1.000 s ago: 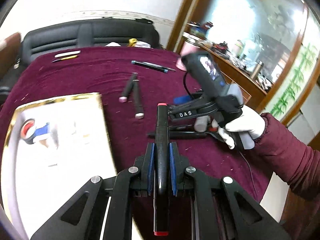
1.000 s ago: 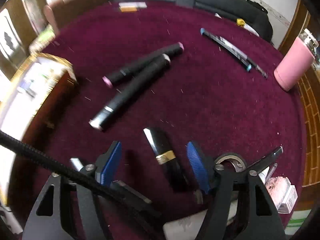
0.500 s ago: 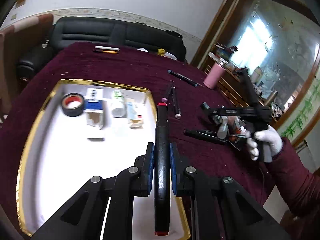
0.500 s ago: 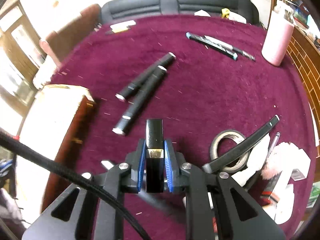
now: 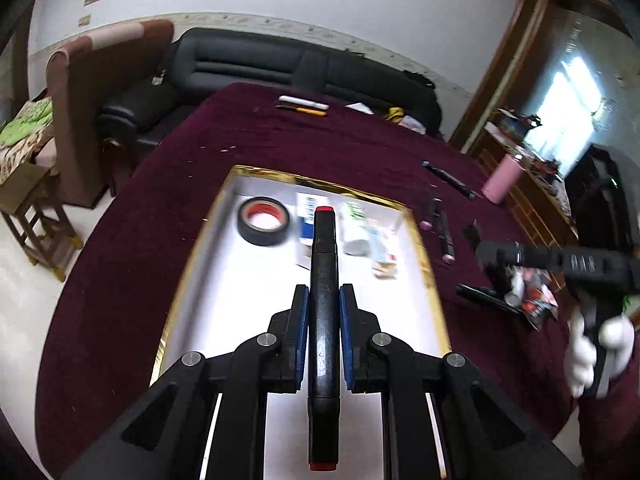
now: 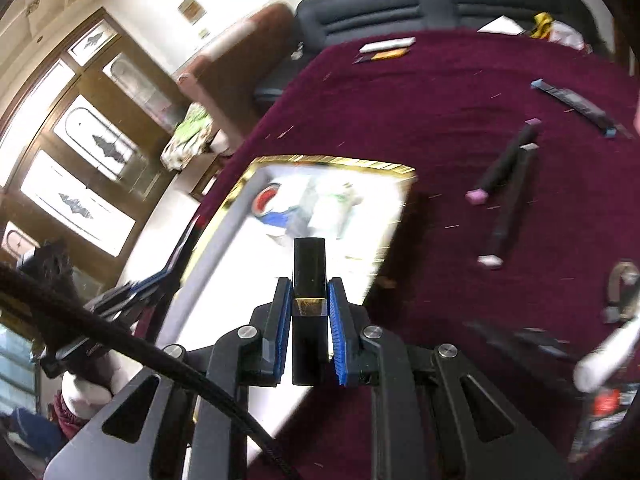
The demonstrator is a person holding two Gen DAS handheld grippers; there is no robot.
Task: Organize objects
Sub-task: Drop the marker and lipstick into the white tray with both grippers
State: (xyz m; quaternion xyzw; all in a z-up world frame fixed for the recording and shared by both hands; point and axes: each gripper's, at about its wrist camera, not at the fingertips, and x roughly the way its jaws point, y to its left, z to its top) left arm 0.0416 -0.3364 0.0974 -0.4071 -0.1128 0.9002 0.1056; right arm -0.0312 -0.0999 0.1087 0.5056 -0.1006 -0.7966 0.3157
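- Left gripper (image 5: 323,308) clamped on a black marker with red ends (image 5: 324,280); blue pads pressed flat on both sides of the barrel.
- Marker's long axis in line with the fingers, far red tip out ahead, near end back under the camera.
- Gold-rimmed tray (image 5: 424,240) directly below and ahead of the left gripper; white floor mostly bare on the near side.
- Already in the tray's far end: roll of black tape (image 5: 264,226), a white-and-blue box (image 5: 306,216), a white tube (image 5: 356,228), a small packet, blurred.
- Right gripper (image 6: 308,308) pinched on a short black tube with a gold band (image 6: 308,276); band level with the pads, tube pointing forward.
- Same tray (image 6: 340,160) ahead and slightly left of the right gripper, near edge under the fingertips.
- Left on the maroon cloth (image 6: 400,100): two dark markers with pale caps (image 6: 508,196), lying side by side to the tray's right; pens farther off.
- Judgement: both loads bound for the tray; left gripper nearer, already over it, likely first to set down.
- Judgement: marker best laid lengthwise on the bare near floor, clear of the tape.
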